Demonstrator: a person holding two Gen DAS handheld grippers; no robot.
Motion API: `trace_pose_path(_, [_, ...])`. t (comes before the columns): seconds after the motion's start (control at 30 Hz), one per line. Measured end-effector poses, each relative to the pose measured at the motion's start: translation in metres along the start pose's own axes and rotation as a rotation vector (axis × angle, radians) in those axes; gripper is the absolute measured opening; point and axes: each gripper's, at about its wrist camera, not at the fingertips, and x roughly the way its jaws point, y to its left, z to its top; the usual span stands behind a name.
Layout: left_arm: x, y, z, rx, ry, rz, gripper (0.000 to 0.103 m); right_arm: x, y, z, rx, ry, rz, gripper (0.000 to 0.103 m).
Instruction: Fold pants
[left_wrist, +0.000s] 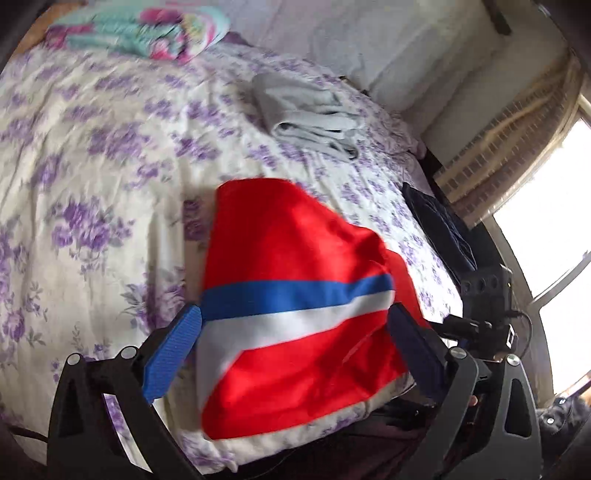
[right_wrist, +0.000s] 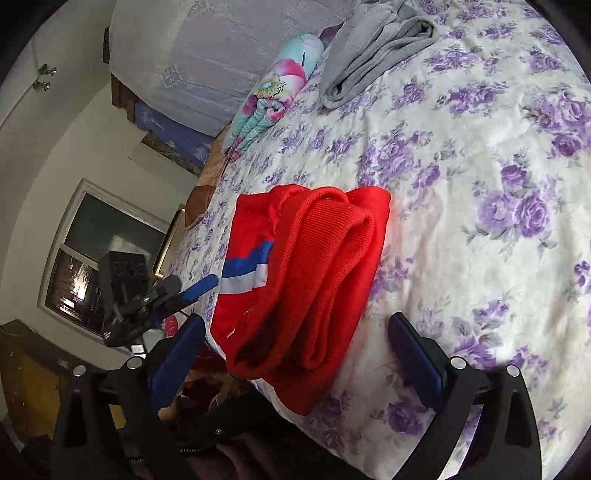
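The red pants (right_wrist: 306, 280) lie as a compact folded bundle near the bed's front edge, blue-and-white stripe on top — I judge the fold all but done. My left gripper (left_wrist: 295, 347) and right gripper (right_wrist: 295, 354) both stand spread wide on either side, gripping nothing. Beyond, on the floral bedspread (right_wrist: 480, 184), rest folded grey clothes (left_wrist: 310, 114) — probably finished earlier. No legible writing anywhere.

Each gripper, left gripper (left_wrist: 295, 343) and right gripper (right_wrist: 297, 350), has a black angular frame with silver round screws and two ribbed blue finger pads (left_wrist: 171, 356); thin black cables trail behind.
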Motion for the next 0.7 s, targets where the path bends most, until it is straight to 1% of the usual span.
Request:
trace_pose_path(0.03, [0.007, 0.011, 0.002, -0.016, 0.011, -0.01, 0.098, 0.004, 0.003, 0.002, -0.013, 0.01, -0.004, 0.1])
trace_pose_path(0.1, [0.022, 0.02, 0.006, -0.001, 0.04, -0.01, 0.098, 0.012, 0.008, 0.007, -0.002, 0.044, 0.025, 0.1])
trace_pose_path(0.13, [0.026, 0.019, 0.008, 0.012, 0.042, -0.019, 0.098, 0.019, 0.01, 0.011, 0.002, 0.072, 0.039, 0.1])
trace_pose_path(0.23, [0.038, 0.007, 0.012, 0.035, 0.078, -0.089, 0.098, 0.038, 0.016, 0.018, 0.014, 0.148, 0.016, 0.1])
trace_pose_path(0.3, [0.048, 0.001, 0.011, 0.052, 0.107, -0.076, 0.098, 0.046, 0.019, 0.023, 0.029, 0.172, 0.024, 0.1])
trace_pose_path(0.37, [0.055, -0.003, 0.01, 0.079, 0.117, -0.061, 0.098, 0.053, 0.02, 0.024, 0.034, 0.185, 0.037, 0.1])
trace_pose_path(0.4, [0.056, -0.003, 0.011, 0.085, 0.117, -0.061, 0.098, 0.054, 0.022, 0.024, 0.026, 0.178, 0.04, 0.095])
trace_pose_path(0.43, [0.056, -0.003, 0.012, 0.08, 0.118, -0.063, 0.098, 0.056, 0.024, 0.023, 0.006, 0.163, 0.031, 0.085])
trace_pose_path(0.47, [0.056, -0.003, 0.013, 0.067, 0.117, -0.072, 0.098, 0.056, 0.027, 0.02, -0.024, 0.154, 0.0, 0.054])
trace_pose_path(0.5, [0.052, -0.002, 0.014, 0.051, 0.112, -0.085, 0.098, 0.055, 0.028, 0.019, -0.044, 0.143, -0.016, 0.044])
trace_pose_path(0.6, [0.036, -0.007, 0.013, 0.006, 0.087, -0.148, 0.097, 0.038, 0.035, 0.01, -0.094, 0.074, 0.014, 0.04])
trace_pose_path(0.67, [0.025, -0.021, 0.011, 0.011, 0.074, -0.19, 0.097, 0.021, 0.046, 0.005, -0.143, 0.037, 0.034, 0.039])
trace_pose_path(0.7, [0.023, -0.029, 0.01, 0.021, 0.068, -0.199, 0.098, 0.01, 0.052, 0.003, -0.169, 0.016, 0.036, 0.039])
